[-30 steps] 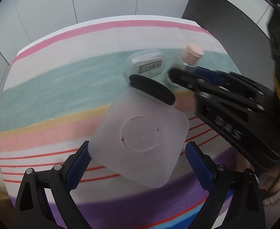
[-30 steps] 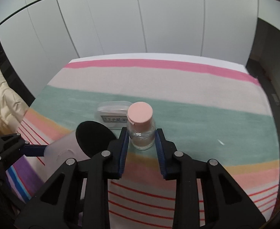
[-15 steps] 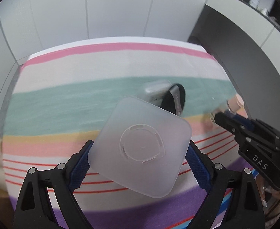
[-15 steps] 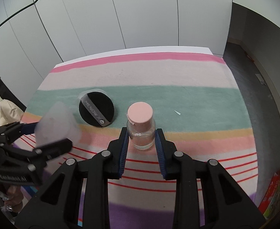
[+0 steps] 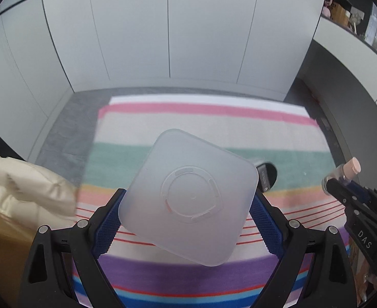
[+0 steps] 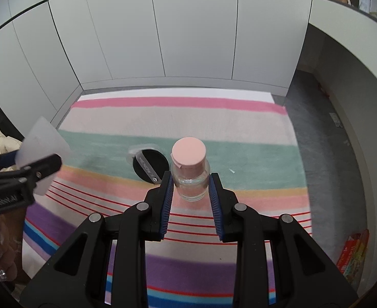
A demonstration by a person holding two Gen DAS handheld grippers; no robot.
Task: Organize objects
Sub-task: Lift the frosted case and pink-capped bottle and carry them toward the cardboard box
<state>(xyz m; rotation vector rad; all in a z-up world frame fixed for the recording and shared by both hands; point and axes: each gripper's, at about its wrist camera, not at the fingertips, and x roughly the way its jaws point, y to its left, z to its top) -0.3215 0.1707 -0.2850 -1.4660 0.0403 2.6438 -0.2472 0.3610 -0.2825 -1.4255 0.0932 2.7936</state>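
Note:
My left gripper is shut on a frosted white square container, held high above the striped cloth with its base toward the camera; it also shows in the right wrist view. My right gripper is shut on a small clear glass bottle with a pink cap, lifted above the cloth; the bottle also shows at the right of the left wrist view. A black round powder puff lies on the green stripe, partly over a clear lid.
The striped cloth covers a table against white wall panels. A cream padded cushion is at the left. A grey floor and a colourful box are to the right. A shelf with small items is at the upper right.
Both grippers have risen and pulled back from the table with their loads. The bottle left its spot beside the puff and clear lid; the table now looks smaller and farther.

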